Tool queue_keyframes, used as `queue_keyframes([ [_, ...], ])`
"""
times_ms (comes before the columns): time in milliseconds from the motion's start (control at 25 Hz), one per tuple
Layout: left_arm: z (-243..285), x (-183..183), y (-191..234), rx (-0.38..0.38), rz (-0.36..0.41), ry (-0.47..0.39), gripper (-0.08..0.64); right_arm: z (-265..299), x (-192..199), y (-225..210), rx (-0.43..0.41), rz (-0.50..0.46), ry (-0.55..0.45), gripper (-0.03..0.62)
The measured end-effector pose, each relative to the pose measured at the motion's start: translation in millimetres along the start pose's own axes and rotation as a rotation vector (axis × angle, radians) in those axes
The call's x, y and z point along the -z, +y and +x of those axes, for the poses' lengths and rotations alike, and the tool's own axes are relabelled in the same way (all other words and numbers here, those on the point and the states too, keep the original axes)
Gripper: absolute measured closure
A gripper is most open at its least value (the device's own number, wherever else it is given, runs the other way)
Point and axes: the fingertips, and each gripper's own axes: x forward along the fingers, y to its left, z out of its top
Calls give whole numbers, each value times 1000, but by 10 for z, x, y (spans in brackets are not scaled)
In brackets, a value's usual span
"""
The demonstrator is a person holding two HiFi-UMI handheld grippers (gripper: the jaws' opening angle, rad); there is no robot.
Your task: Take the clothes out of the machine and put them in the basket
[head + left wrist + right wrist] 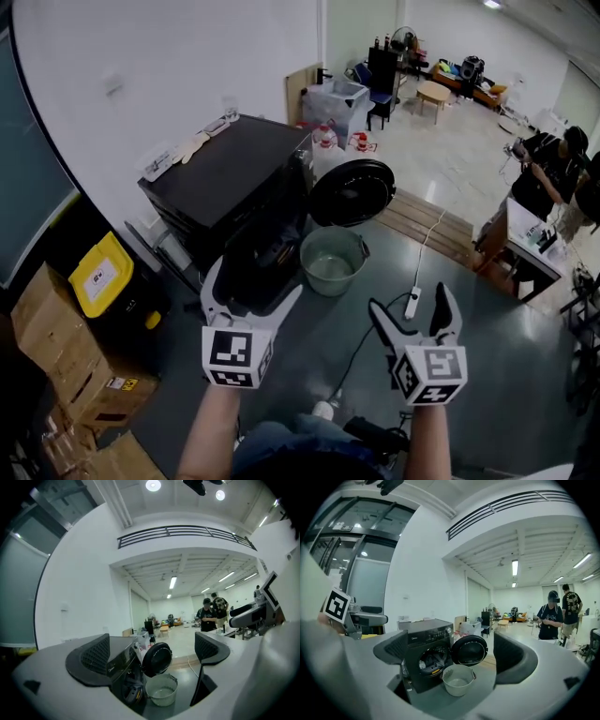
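Grey floor (506, 361), clothes (427, 662) in machine (430, 634) clearest in right gripper view

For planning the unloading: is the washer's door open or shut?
Open. The door stands swung aside from the washer, and clothes show inside.

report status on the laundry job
Left claw, right claw open, empty. Clothes in washer, door open, basket empty. Power cable lies near right claw.
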Motion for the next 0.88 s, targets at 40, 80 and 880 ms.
queue_keyframes([
  [40,62,18,-57,-4,0,6,-8,40,19,-81,-5,-1,1,25],
  [80,121,49,-108,-7,-2,14,-8,84,46,-155,-8,-1,4,25],
  [880,1277,256,-244,73,16,72,-8,636,358,-959,102,20,68,26],
])
